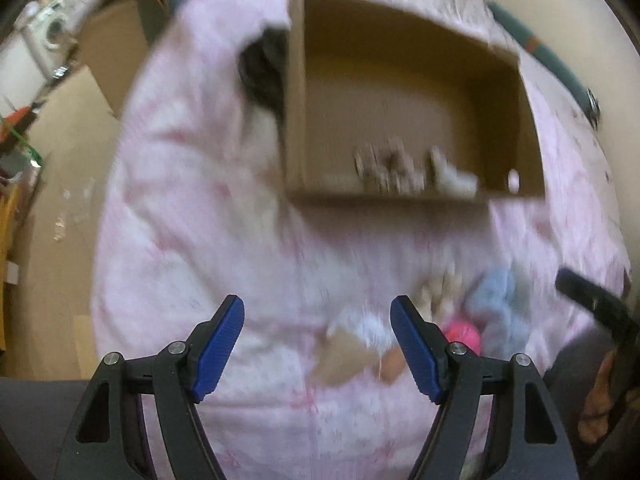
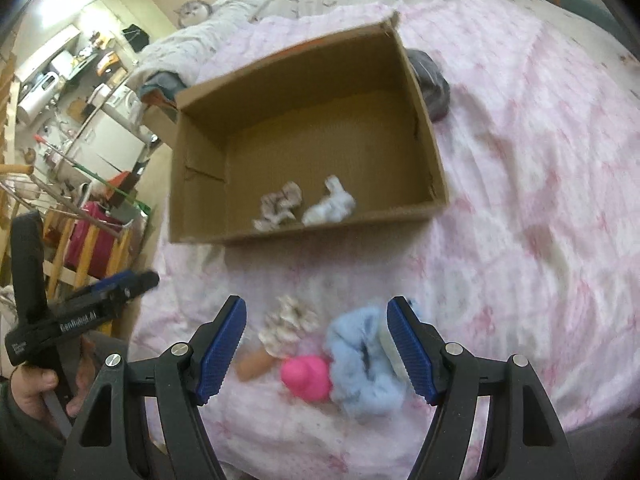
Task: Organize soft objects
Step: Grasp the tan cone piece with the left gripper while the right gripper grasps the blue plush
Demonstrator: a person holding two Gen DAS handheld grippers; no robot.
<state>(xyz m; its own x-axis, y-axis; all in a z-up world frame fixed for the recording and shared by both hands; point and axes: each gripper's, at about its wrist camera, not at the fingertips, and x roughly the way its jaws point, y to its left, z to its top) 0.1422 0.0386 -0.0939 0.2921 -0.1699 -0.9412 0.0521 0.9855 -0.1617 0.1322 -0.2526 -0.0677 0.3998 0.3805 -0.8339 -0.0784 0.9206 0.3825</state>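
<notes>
An open cardboard box (image 2: 424, 120) lies on a pink bedspread (image 2: 520, 200); it also shows in the left wrist view (image 1: 528, 136). Inside are a patterned soft toy (image 2: 280, 204) and a white soft toy (image 2: 330, 206). Near the bed's front edge lie a light blue plush (image 2: 356, 356), a pink ball (image 2: 306, 376), a patterned soft toy (image 2: 286, 322) and a tan piece (image 2: 252, 364). My right gripper (image 2: 316, 344) is open above this pile. My left gripper (image 1: 318, 344) is open and empty, left of the pile; it also shows at left in the right wrist view (image 2: 132, 282).
A dark grey object (image 2: 432, 84) lies behind the box's right wall. A cat (image 2: 194, 12) sits at the bed's far end. Wooden racks and kitchen clutter (image 2: 80, 160) stand left of the bed. The floor (image 1: 60, 200) lies left of the bed.
</notes>
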